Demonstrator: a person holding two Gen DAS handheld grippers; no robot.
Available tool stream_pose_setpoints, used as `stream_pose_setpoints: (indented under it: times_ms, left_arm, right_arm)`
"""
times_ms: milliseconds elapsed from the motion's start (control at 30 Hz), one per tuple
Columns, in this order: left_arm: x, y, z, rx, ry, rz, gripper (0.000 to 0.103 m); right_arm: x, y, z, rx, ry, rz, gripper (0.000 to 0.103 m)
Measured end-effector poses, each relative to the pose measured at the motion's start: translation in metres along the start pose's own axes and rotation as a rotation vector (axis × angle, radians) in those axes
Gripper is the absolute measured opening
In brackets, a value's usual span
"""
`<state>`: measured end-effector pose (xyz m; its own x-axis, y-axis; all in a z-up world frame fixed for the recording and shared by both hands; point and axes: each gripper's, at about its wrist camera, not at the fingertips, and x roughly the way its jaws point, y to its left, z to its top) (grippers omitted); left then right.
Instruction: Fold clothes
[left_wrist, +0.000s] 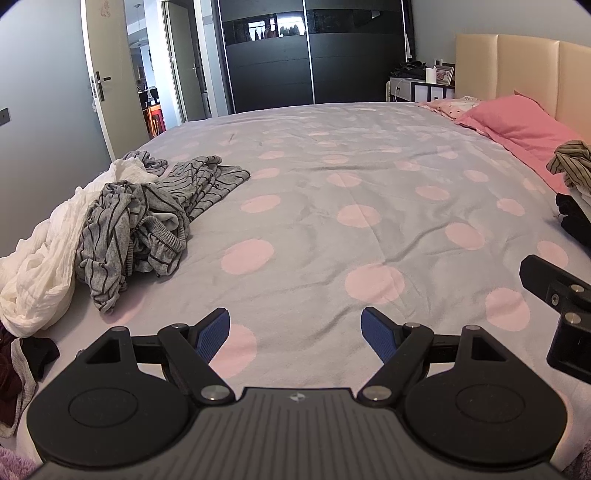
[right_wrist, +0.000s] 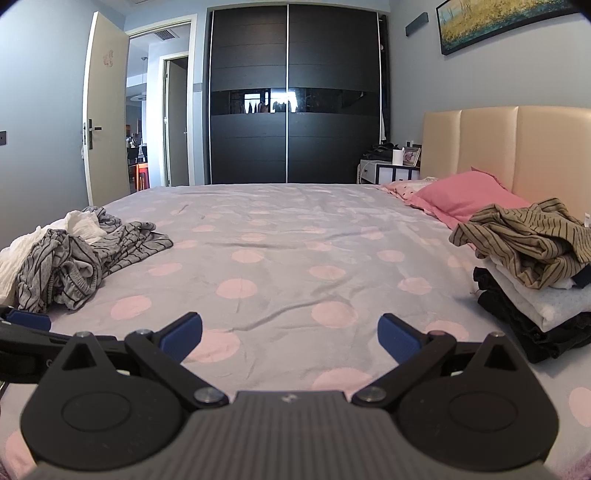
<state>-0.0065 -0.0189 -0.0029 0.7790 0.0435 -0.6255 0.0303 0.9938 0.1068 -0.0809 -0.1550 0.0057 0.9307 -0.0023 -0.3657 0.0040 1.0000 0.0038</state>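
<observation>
A crumpled heap of grey striped clothes (left_wrist: 147, 221) lies on the left of the bed beside a white crinkled garment (left_wrist: 40, 266); the same grey heap (right_wrist: 74, 262) shows at left in the right wrist view. On the right, a stack of folded clothes (right_wrist: 546, 302) carries a loose tan striped top (right_wrist: 524, 236), whose edge also shows as the tan top (left_wrist: 570, 160). My left gripper (left_wrist: 295, 332) is open and empty above the bedspread, right of the grey heap. My right gripper (right_wrist: 290, 336) is also open and empty, left of the stack.
The bed has a grey cover with pink dots (right_wrist: 288, 243), a pink pillow (right_wrist: 465, 195) and a beige headboard (right_wrist: 517, 147). A dark sliding wardrobe (right_wrist: 291, 96) stands beyond the bed, with an open door (right_wrist: 103, 110) at left. Dark clothes (left_wrist: 22, 365) lie at the near left edge.
</observation>
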Motion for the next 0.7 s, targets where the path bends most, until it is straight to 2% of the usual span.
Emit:
stream_pose_setpoints:
  times_ms: [700]
  left_arm:
    - [-0.0033,-0.0009,0.0011,0.018,-0.019,-0.009,0.078]
  right_arm:
    - [-0.0011,0.0004,-0.0012,-0.004,-0.004,0.004,0.102]
